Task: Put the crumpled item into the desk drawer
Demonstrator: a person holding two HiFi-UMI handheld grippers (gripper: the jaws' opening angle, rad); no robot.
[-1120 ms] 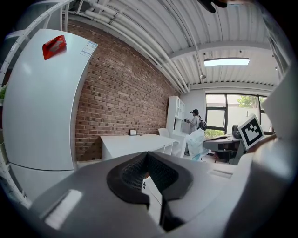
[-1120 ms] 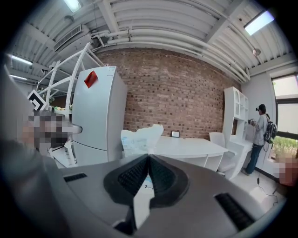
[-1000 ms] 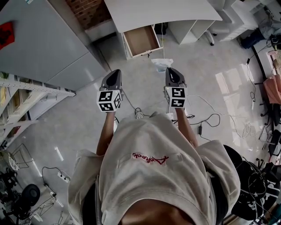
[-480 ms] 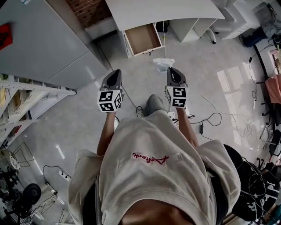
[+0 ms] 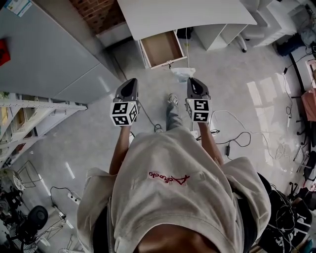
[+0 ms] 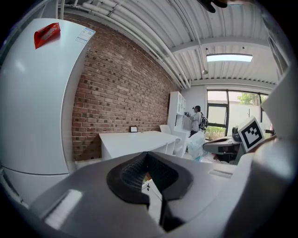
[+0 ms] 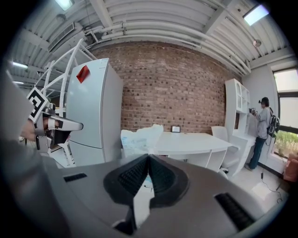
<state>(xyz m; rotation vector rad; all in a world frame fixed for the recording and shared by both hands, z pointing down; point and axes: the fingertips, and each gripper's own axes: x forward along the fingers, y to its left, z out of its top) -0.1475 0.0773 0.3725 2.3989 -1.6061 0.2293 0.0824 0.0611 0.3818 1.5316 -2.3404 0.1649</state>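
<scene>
The white desk (image 5: 182, 15) stands ahead with its drawer (image 5: 159, 48) pulled open, brown inside and with nothing in it. My right gripper (image 5: 191, 79) is shut on the crumpled item (image 5: 182, 73), a white plastic bag that sticks out past its tips, short of the drawer's front. In the right gripper view the bag (image 7: 138, 138) rises above the closed jaws, in front of the desk (image 7: 195, 142). My left gripper (image 5: 131, 80) is level with the right one, shut and holding nothing. In the left gripper view the bag (image 6: 195, 144) shows to the right.
A tall grey fridge (image 5: 44, 54) stands at the left beside a brick wall (image 5: 96, 12), with a white shelf rack (image 5: 29, 113) nearer me. Cables (image 5: 232, 133) trail over the floor at the right. My foot (image 5: 171, 101) shows between the grippers. A person (image 7: 260, 130) stands far off.
I have stepped toward the desk: the drawer sits a little closer and a leg has swung forward between the grippers. Both grippers keep their pose and the bag stays held.
</scene>
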